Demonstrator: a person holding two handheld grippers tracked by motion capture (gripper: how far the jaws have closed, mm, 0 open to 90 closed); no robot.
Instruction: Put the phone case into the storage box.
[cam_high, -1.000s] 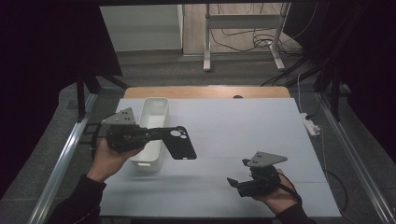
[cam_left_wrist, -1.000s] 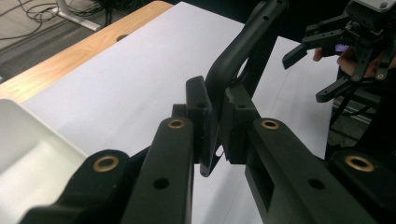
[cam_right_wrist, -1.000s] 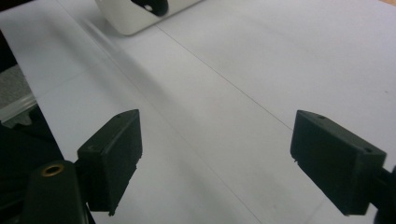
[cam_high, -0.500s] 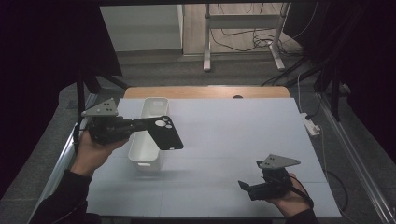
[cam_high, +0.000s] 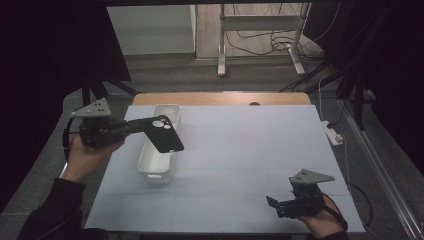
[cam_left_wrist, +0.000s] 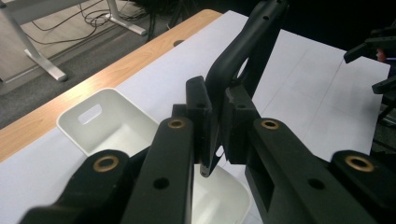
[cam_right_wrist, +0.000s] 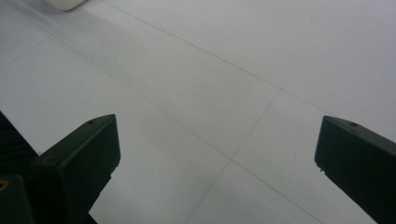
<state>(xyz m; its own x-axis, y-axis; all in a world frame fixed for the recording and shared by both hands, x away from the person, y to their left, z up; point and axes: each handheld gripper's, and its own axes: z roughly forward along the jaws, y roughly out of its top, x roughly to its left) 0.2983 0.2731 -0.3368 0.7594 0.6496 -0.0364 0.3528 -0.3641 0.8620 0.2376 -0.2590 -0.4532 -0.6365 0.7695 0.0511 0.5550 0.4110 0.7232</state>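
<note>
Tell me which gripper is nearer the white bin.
Left. The left gripper holds a phone case over the bin; the right gripper sits open, far across the table.

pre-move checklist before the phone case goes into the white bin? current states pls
1. Left gripper clamped on phone case: ok, jaws pinch its edge.
2. Case over white bin: ok in the high view, held above it and tilted.
3. Bin interior free: ok where visible; part hidden by the case.
4. Right gripper clear of the bin: ok, near the table's front edge, jaws have just been opening, nothing between them.
5. Bin squarely placed: cannot tell.
</note>
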